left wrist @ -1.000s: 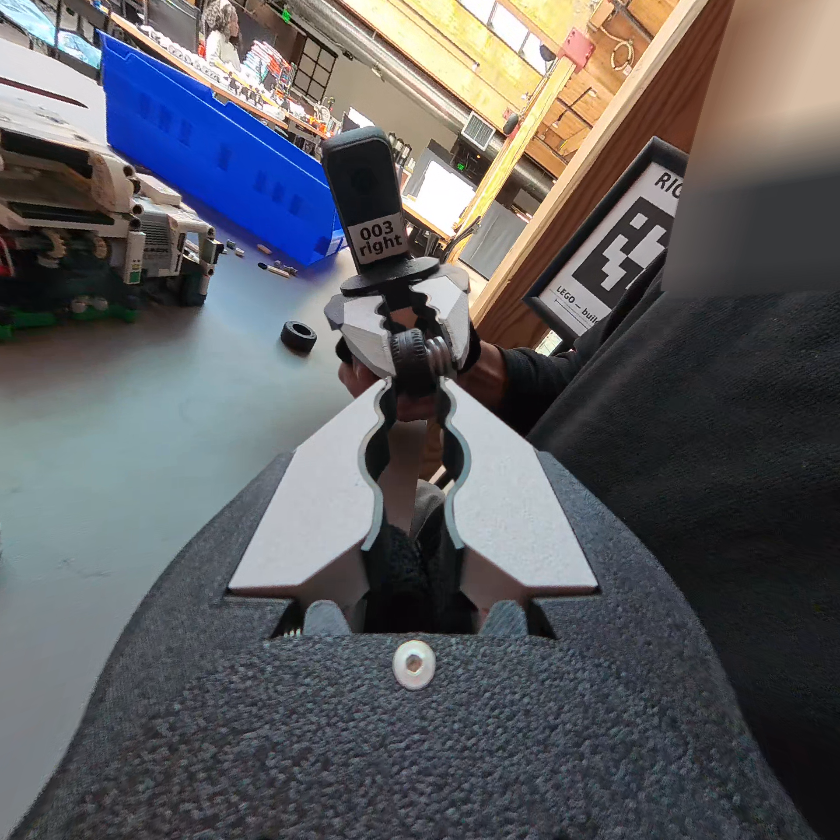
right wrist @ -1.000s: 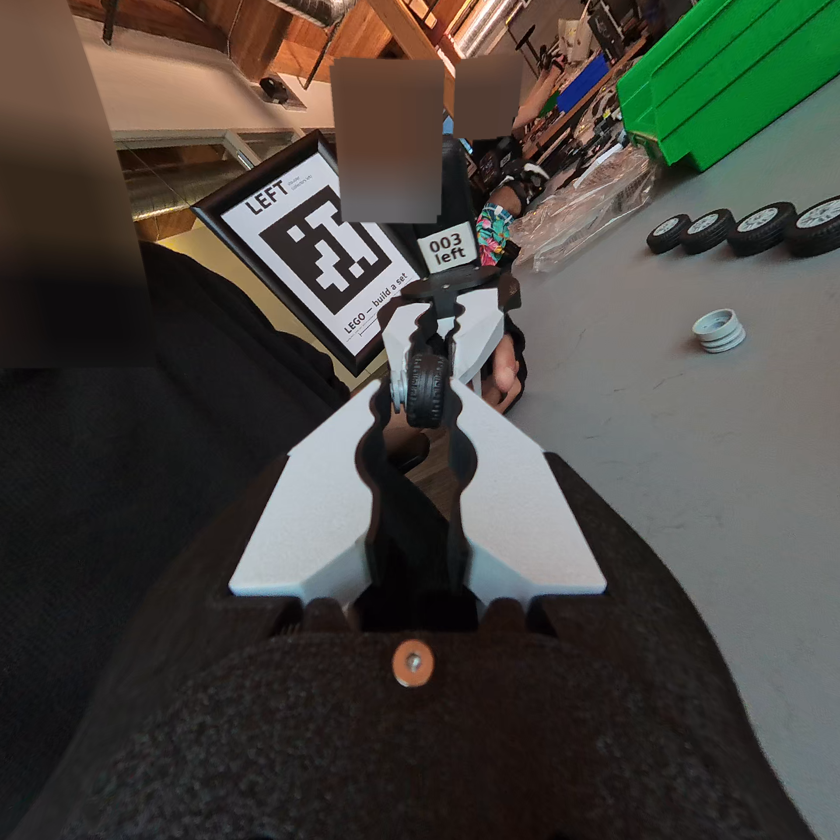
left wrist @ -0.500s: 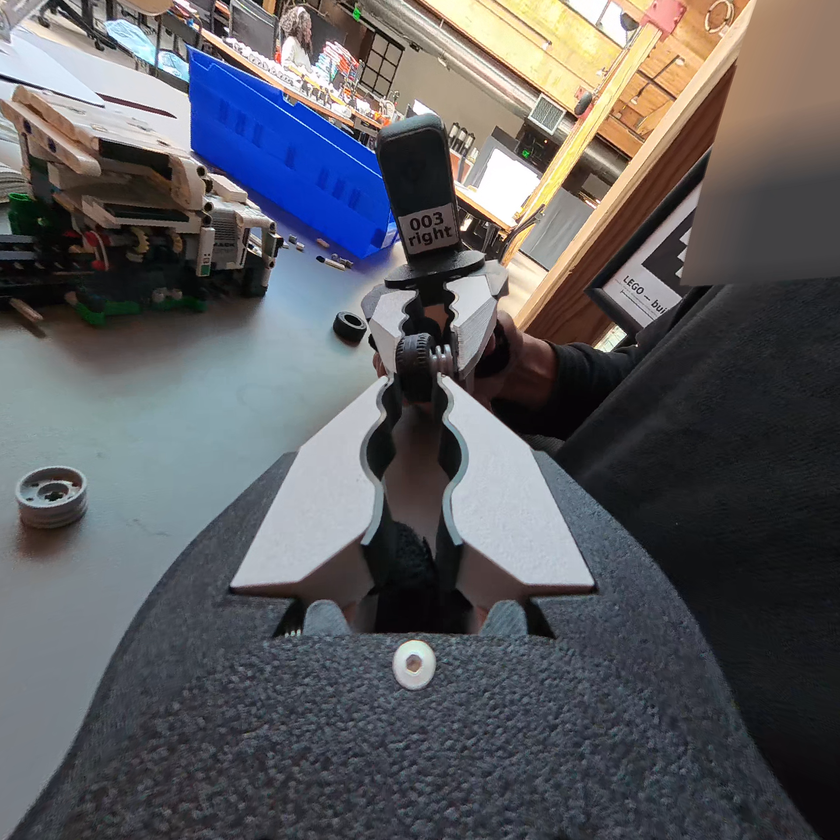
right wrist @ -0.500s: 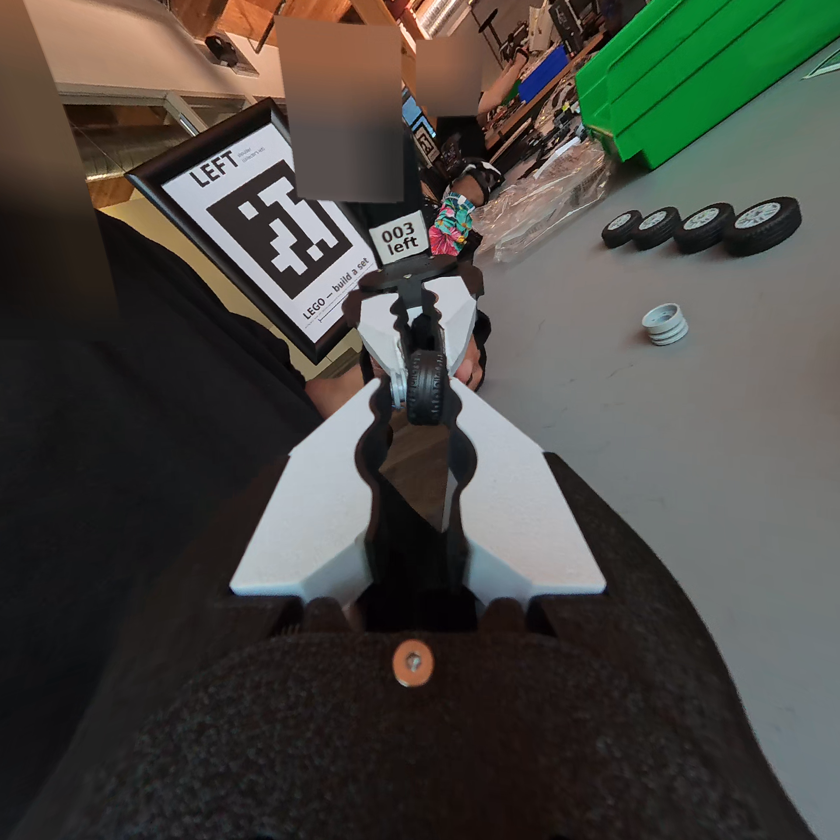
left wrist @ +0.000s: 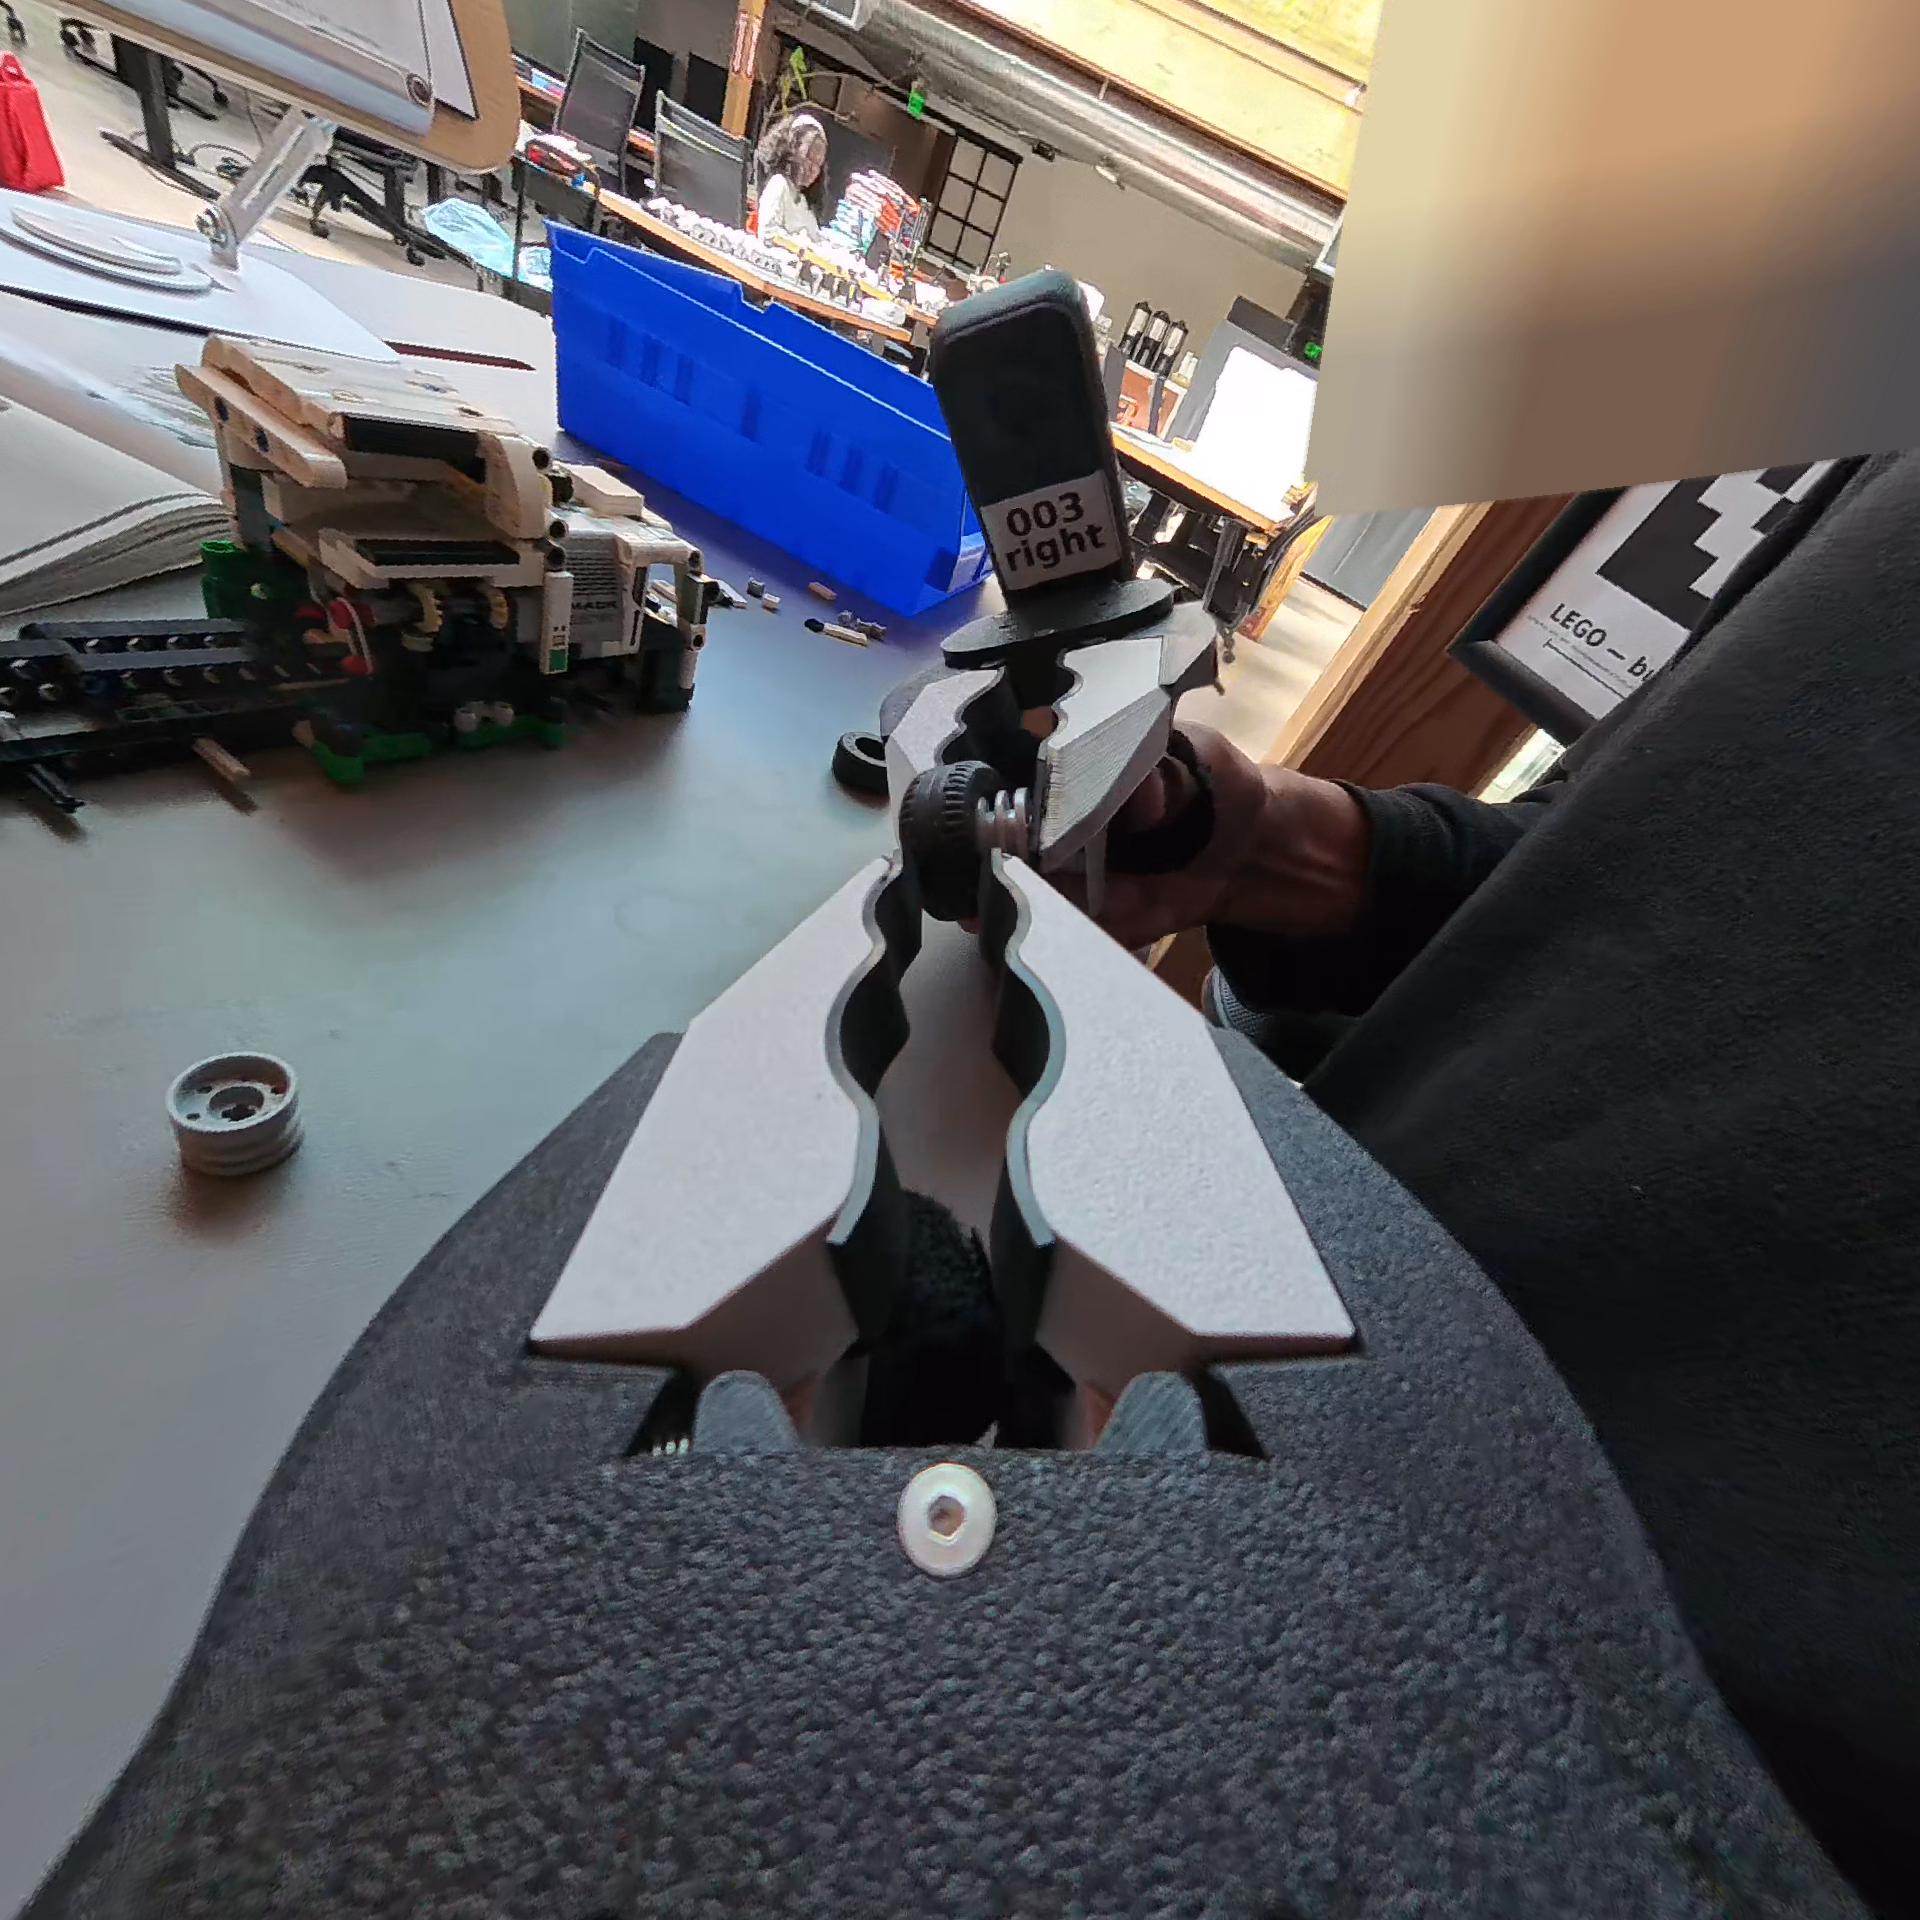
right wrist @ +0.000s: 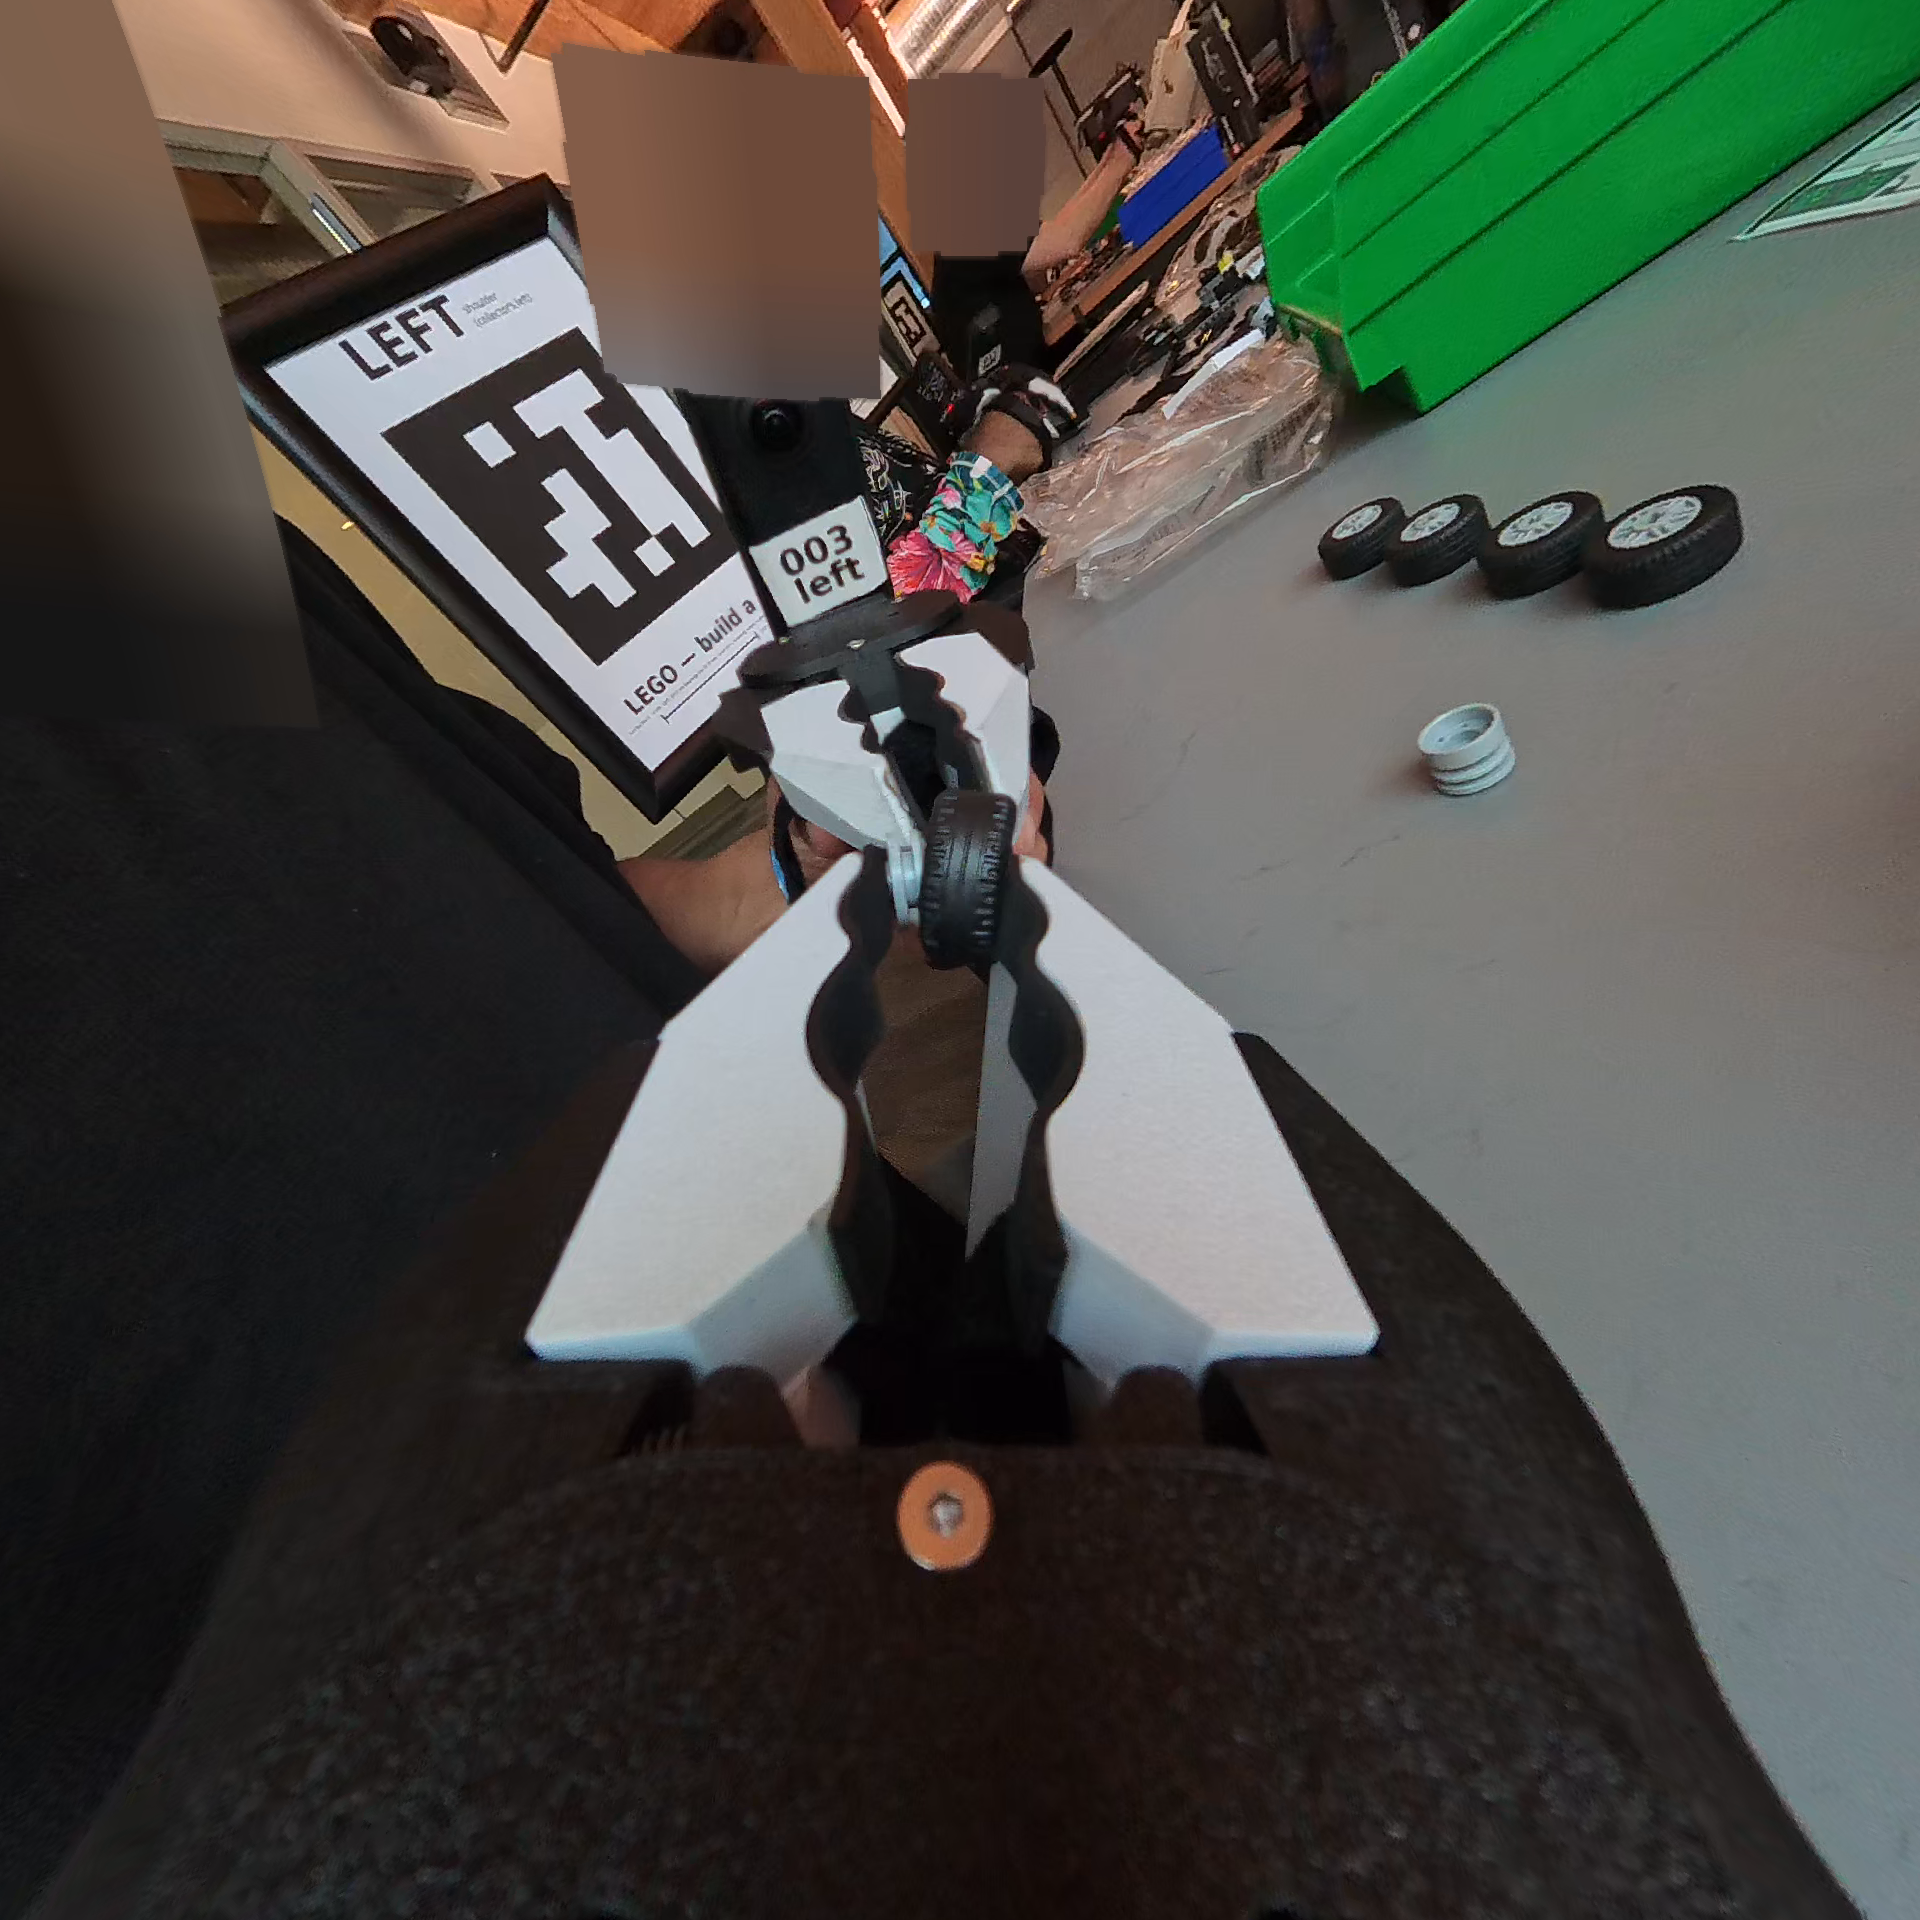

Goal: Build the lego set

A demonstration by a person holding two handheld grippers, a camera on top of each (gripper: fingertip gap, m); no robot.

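My two grippers meet tip to tip above the table's near edge, in front of the person's dark top. Between them is a small black tyre (left wrist: 940, 831) with a grey rim (left wrist: 1006, 816) sticking out of one side. My left gripper (left wrist: 943, 871) is shut on the tyre. My right gripper (right wrist: 945, 883) is shut across the wheel, its left finger on the rim (right wrist: 904, 871) and its right finger on the tyre (right wrist: 968, 878). The part-built lego truck (left wrist: 416, 603) stands on the grey table (left wrist: 468, 987) at the far left.
A loose grey rim (left wrist: 234, 1112) (right wrist: 1465, 748) and a loose black tyre (left wrist: 860, 750) lie on the table. Several finished wheels (right wrist: 1538, 540) stand in a row by plastic bags (right wrist: 1195, 468) and green bins (right wrist: 1558, 208). A blue bin (left wrist: 748, 457) and an open booklet (left wrist: 94, 499) lie beyond the truck. Both grippers' tips are close together, under 4 cm apart. My right tips are roughly 15 cm from the part-built lego truck (left wrist: 416, 603).
Both grippers have stayed closed on the wheel while turning. The left view now takes in more of the table, with the truck and the loose rim. The wheel sits tilted in the right view.
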